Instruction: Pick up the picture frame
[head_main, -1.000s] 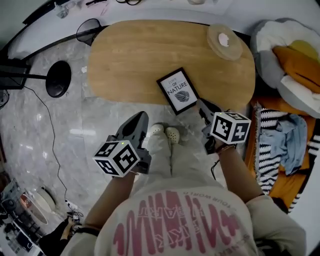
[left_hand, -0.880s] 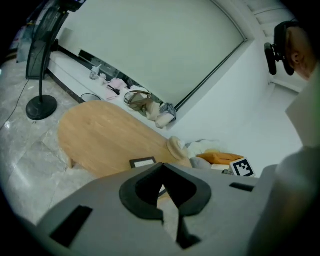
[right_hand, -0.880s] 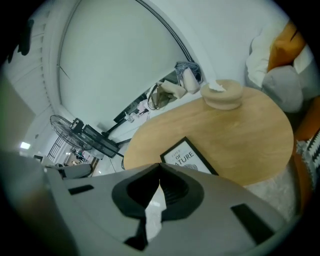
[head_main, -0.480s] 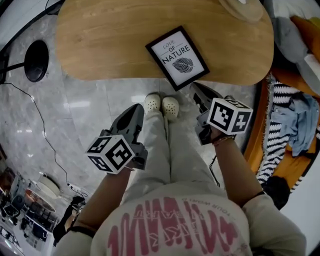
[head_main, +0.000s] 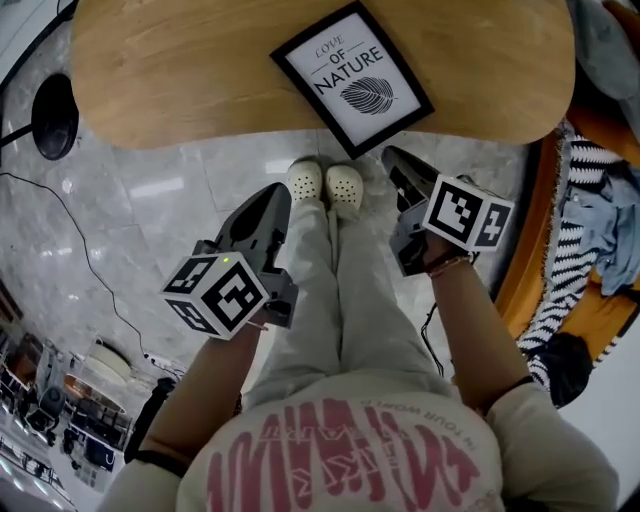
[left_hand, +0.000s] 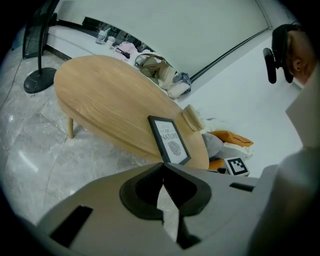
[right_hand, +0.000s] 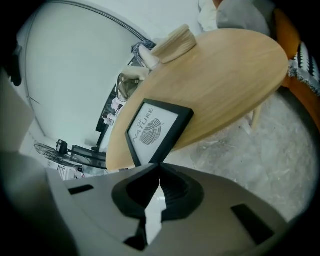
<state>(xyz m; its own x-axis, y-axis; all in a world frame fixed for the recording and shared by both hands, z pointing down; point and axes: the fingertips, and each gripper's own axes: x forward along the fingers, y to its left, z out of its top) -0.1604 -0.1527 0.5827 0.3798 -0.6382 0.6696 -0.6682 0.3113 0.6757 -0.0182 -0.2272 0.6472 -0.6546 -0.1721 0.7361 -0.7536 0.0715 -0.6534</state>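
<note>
A black picture frame (head_main: 352, 78) with a white leaf print lies flat at the near edge of the wooden table (head_main: 180, 80). A lamp base (head_main: 53, 115) stands at the left. The left gripper (head_main: 276, 195) and right gripper (head_main: 392, 158) are closed and empty over the floor.

Even, soft indoor light, glare patches on the marble floor (head_main: 150, 190), strong fisheye bending with dark corners, perhaps slight blur.

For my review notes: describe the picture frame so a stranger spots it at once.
Find the oval wooden table. The picture frame lies flat at its near edge. Only it has a black border and a white leaf print reading LOVE OF NATURE.
</note>
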